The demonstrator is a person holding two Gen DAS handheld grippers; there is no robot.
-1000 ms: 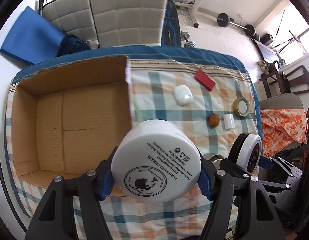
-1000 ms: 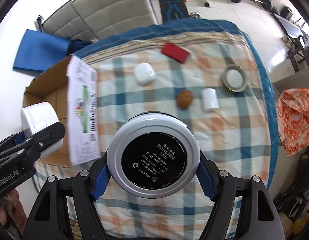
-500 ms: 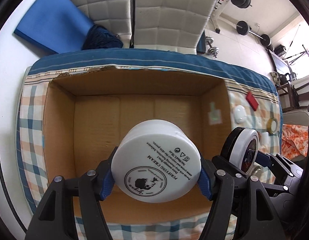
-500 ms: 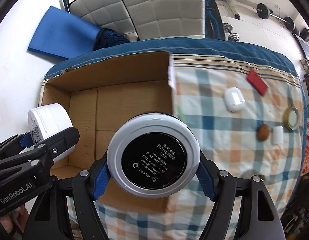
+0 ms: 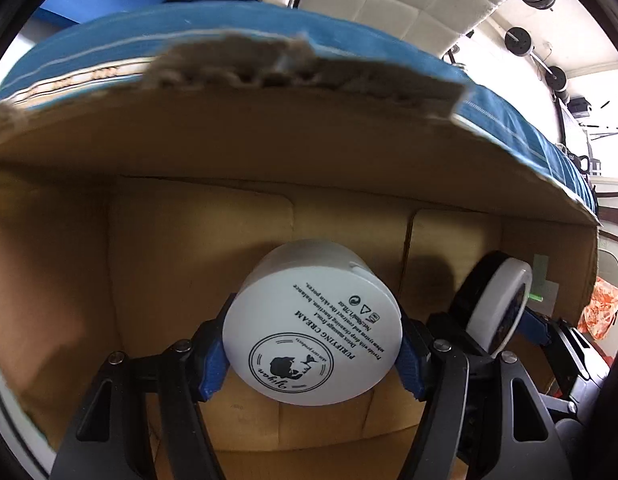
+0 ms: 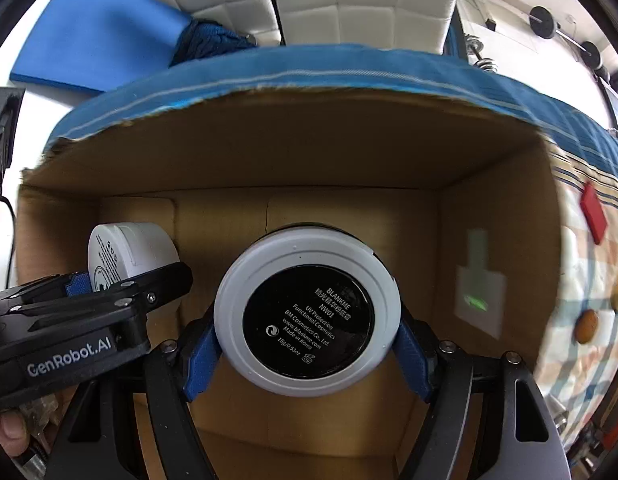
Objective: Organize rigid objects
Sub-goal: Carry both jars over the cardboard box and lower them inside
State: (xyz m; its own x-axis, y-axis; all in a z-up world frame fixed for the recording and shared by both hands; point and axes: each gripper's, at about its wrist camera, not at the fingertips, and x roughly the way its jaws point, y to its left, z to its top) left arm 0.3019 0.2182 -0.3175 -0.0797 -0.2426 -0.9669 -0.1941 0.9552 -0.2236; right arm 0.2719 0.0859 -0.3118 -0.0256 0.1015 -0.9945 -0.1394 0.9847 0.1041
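Your left gripper (image 5: 312, 354) is clamped on a white cream jar (image 5: 312, 332), its blue pads (image 5: 211, 360) pressing both sides and its printed base turned toward the camera. You are holding it inside the cardboard box (image 5: 269, 152), low over the box floor and near the middle of its far wall, whose top edge is torn. Just to the right, your right gripper (image 5: 505, 320) holds a round black-and-white compact (image 5: 499, 306) on edge, near the box's right wall. Blue cloth (image 5: 109, 48) shows beyond the far wall.
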